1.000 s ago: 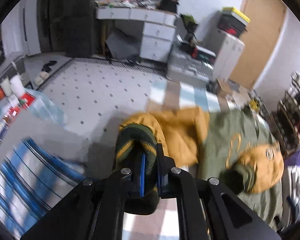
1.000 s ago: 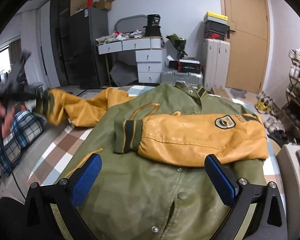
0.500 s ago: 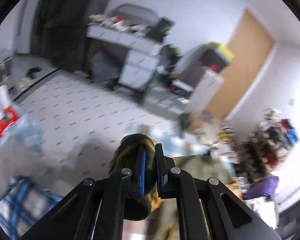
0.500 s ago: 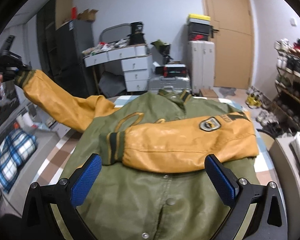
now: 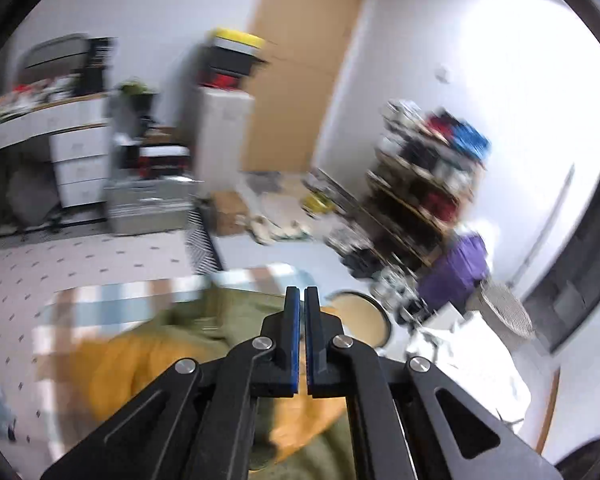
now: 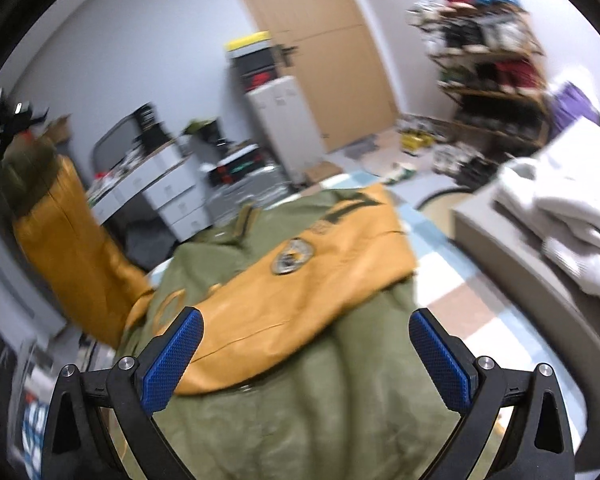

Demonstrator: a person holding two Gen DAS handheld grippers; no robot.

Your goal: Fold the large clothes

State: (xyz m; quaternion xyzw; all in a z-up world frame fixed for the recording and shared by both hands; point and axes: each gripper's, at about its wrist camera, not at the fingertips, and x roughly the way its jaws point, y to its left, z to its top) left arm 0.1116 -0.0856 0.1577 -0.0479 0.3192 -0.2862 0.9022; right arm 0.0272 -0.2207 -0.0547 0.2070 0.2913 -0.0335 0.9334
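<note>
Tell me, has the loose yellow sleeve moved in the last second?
Yes. The yellow sleeve has swung up; its cuff now stands as high as the white drawers.

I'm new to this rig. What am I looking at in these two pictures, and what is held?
No robot: a person holds a two-finger gripper in each hand, each with a camera looking forward along it. One picture is from the left gripper, shut; the other from the right gripper, open and empty. A green jacket lies on a checked cover, one yellow sleeve folded across it. The right view shows the raised sleeve, cuff at the left gripper, apparently held.
</note>
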